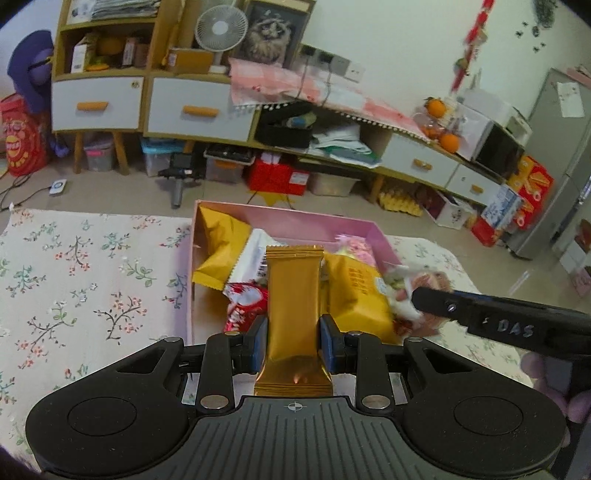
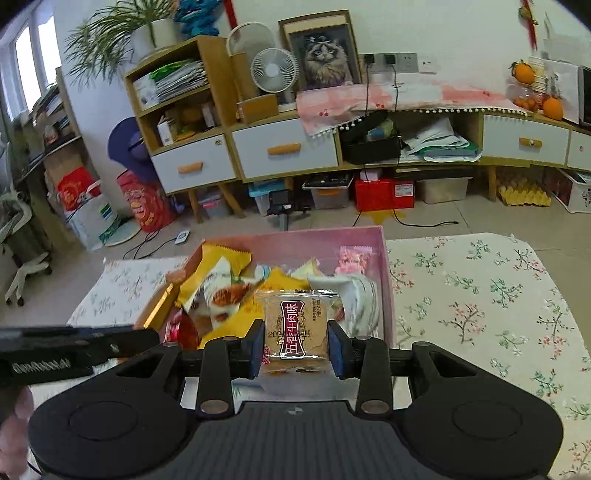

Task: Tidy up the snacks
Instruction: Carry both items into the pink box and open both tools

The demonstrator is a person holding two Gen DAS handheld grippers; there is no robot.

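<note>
Your left claw (image 1: 293,345) pinches the gold snack bar (image 1: 293,314) by its sides, above the pink box (image 1: 364,223); your right claw (image 2: 295,349) clamps a clear-wrapped biscuit (image 2: 295,325) there, probably lifted out for sorting onto the floral worktop (image 2: 498,295).

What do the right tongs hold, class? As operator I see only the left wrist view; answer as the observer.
Observer: The right tongs are shut on a clear packet with a maroon label.
Operator: What stands on top of the shelf?
Observer: A potted plant, which your view cuts off.
Operator: And further left of the shelf?
Observer: A window, bright with daylight.
</note>
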